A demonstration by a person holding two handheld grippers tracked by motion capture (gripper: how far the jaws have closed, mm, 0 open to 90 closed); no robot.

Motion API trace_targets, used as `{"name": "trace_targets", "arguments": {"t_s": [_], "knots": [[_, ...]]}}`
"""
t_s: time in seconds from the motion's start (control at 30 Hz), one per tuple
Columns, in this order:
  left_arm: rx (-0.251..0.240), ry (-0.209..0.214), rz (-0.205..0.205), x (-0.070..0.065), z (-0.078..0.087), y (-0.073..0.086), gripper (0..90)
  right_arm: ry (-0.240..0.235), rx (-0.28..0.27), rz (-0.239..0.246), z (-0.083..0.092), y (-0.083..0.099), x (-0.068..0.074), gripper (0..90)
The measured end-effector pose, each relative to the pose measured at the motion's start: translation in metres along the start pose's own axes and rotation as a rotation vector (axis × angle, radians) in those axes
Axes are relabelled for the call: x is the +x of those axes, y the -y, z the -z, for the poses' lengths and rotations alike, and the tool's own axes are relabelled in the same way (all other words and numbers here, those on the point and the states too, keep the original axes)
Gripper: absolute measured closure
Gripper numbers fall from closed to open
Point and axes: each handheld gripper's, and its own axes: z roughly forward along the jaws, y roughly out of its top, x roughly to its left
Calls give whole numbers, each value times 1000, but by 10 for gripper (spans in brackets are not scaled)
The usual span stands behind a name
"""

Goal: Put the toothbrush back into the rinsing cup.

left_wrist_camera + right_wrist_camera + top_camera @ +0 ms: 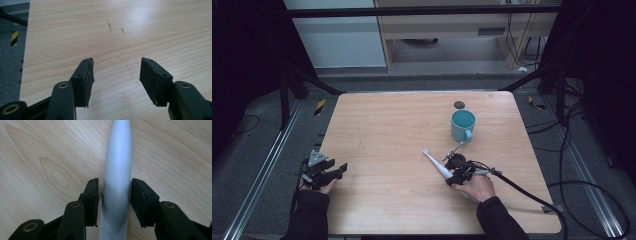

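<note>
A light wooden table [387, 150] carries a teal mug [462, 125], a white toothbrush [435, 164] and a small dark disc [459, 104].

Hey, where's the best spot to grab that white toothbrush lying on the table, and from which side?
Grip the toothbrush on its thick handle, coming from above with one jaw on each long side. It lies flat, its slim brush head pointing away from the right gripper, which already straddles the handle.
</note>
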Motion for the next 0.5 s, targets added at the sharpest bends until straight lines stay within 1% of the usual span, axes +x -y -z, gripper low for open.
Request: {"name": "trace_targets", "arguments": {"t_s": [0.07, 0.1, 0.2, 0.27, 0.33, 0.5], "knots": [[0, -1, 3, 0, 0, 0, 444, 5, 17, -9, -1, -2, 0, 610], [0, -1, 3, 0, 0, 0, 444, 2, 21, -1, -2, -3, 0, 615], [4, -1, 1, 0, 0, 0, 444, 14, 29, 11, -4, -7, 1, 634], [4, -1, 1, -1, 0, 0, 444, 18, 40, 2, -4, -10, 2, 649], [2, -4, -4, -1, 0, 0, 444, 22, 46, 5, -4, -11, 2, 655], [4, -3, 2, -1, 0, -1, 444, 14, 59, -12, -4, -11, 0, 662]]}}
